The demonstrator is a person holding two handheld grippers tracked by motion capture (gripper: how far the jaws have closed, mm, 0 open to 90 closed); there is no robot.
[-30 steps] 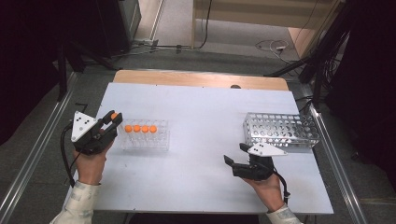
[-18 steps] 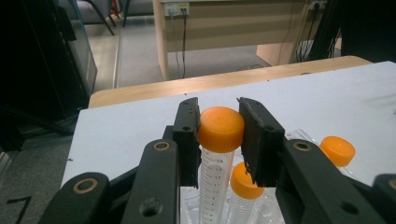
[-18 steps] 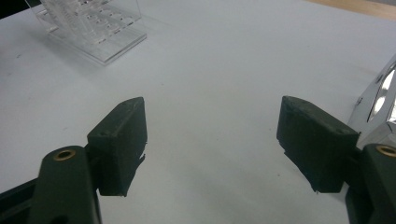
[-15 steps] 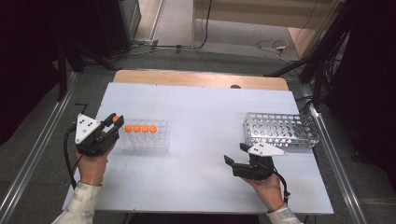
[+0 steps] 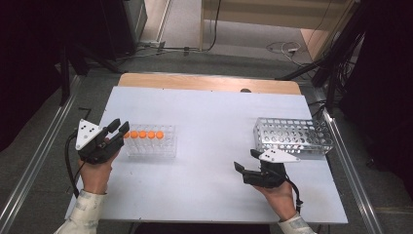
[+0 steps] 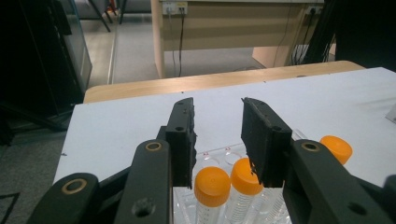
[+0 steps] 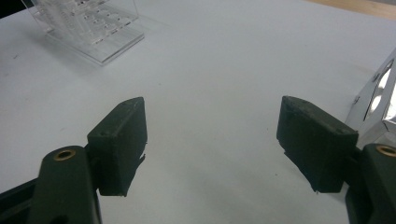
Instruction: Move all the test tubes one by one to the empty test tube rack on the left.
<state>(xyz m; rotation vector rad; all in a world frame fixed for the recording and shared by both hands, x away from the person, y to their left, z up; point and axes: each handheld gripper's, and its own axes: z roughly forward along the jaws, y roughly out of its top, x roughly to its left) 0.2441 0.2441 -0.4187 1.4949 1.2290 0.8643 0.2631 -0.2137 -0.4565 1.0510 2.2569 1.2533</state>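
1. Orange-capped tubes (image 6: 212, 186) stood in the clear rack (image 5: 150, 144), just below the left gripper (image 5: 119, 131); its jaws had just been opening, with nothing between them.
2. High view added the metal rack (image 5: 293, 136) beside the right gripper (image 5: 246, 163).
3. Right jaws stood wide apart, empty, low over the table (image 7: 224, 65).

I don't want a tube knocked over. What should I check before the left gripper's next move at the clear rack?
1. Left gripper: its jaws have just been opening, with nothing between them: ok.
2. Orange-capped clear plastic tubes upright in the clear plastic rack: ok.
3. Left jaws free of the caps just below them: cannot tell.
4. Right gripper open and empty over the white table: ok.
5. Perforated metal rack upright at the table's right: ok.
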